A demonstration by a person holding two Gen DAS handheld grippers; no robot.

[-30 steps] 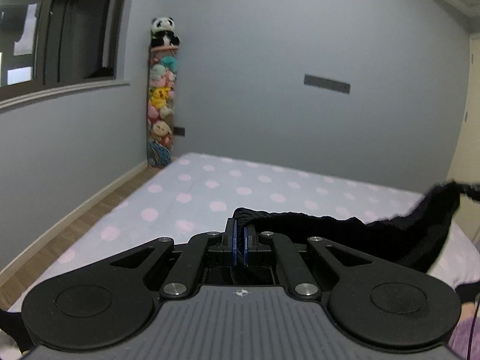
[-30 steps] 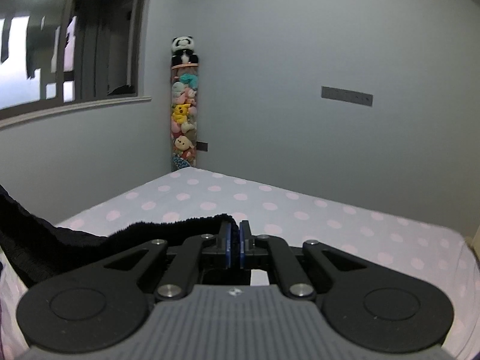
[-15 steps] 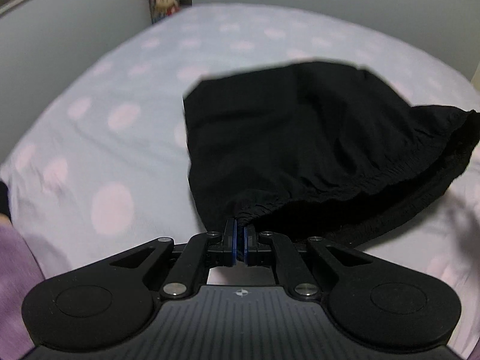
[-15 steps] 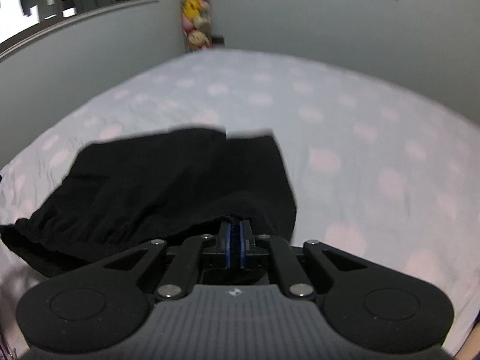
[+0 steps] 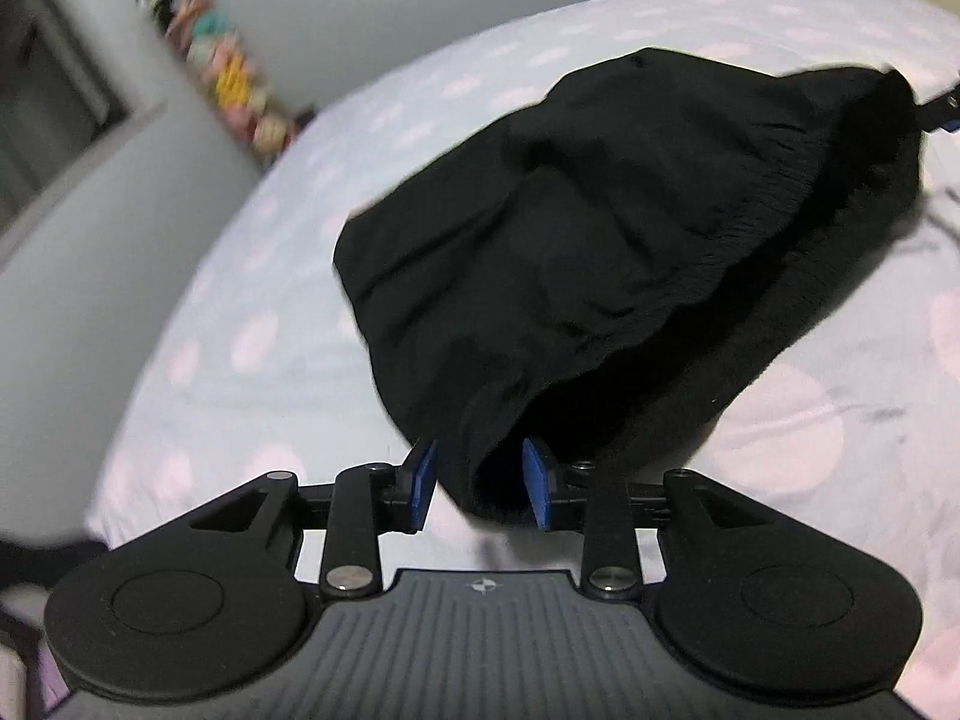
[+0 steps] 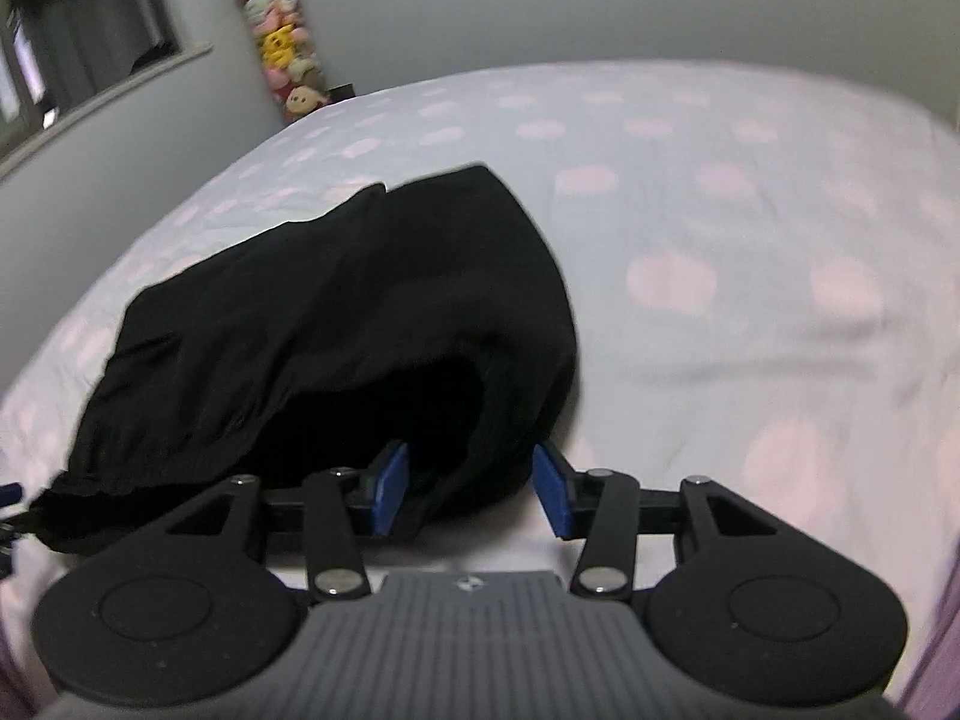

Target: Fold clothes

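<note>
A pair of black shorts point(image 5: 588, 228) with an elastic waistband lies on the bed; it also shows in the right wrist view point(image 6: 336, 312). My left gripper point(image 5: 480, 483) is open, its blue pads on either side of the left end of the waistband. My right gripper point(image 6: 471, 489) is open with the right end of the waistband lying between its pads. The right gripper's tip shows at the far right edge of the left wrist view point(image 5: 945, 114).
The bed sheet point(image 6: 750, 228) is pale lilac with pink dots and spreads wide to the right of the shorts. A tall column of plush toys point(image 6: 282, 60) stands in the far corner by the grey wall. A window ledge point(image 6: 108, 84) runs along the left wall.
Both grippers lowered the shorts from the air onto the bed and then opened, letting go of the waistband. The cameras now tilt down toward the sheet.
</note>
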